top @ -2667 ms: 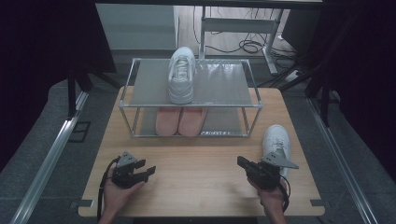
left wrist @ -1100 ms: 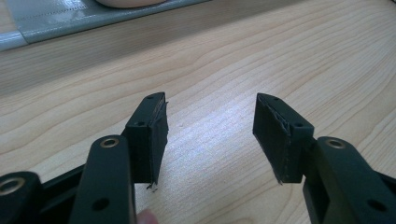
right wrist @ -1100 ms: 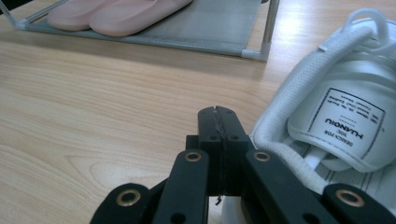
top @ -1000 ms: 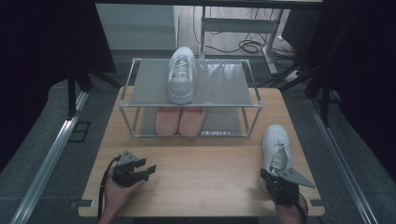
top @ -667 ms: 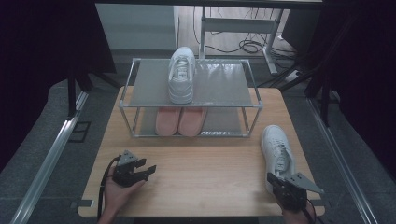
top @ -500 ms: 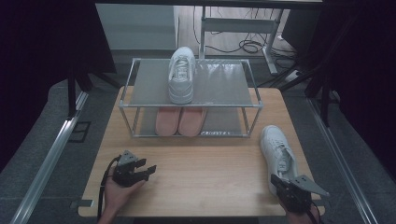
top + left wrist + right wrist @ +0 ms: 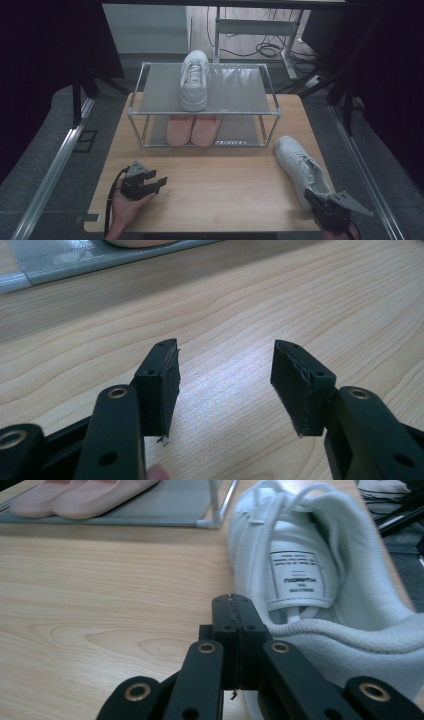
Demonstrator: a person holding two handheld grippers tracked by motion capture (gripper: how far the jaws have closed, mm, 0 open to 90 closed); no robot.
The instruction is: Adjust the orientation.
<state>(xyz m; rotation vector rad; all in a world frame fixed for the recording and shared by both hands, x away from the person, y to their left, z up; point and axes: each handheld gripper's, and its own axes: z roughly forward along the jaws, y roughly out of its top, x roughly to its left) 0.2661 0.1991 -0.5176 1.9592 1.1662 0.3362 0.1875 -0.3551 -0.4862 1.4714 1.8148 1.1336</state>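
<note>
A white sneaker [image 7: 299, 166] lies on the wooden table [image 7: 225, 180] at the right, toe toward the rack. My right gripper [image 7: 311, 195] sits at its heel near the table's front edge. In the right gripper view the jaws of the right gripper [image 7: 233, 602] are pressed together, empty, just left of the white sneaker's [image 7: 300, 540] padded collar. At the front left, my left gripper [image 7: 159, 182] rests in a hand. The left gripper [image 7: 225, 375] is open over bare wood.
A two-shelf metal rack [image 7: 272, 97] stands at the back of the table. A second white sneaker [image 7: 195, 80] sits on its top shelf and a pair of pink shoes [image 7: 192, 129] on the lower one. The pink shoes [image 7: 75, 497] and a rack post [image 7: 216, 500] lie ahead of the right gripper.
My right gripper has moved right and back toward the table's front edge, from left of the sneaker to its heel. The left gripper has stayed put.
</note>
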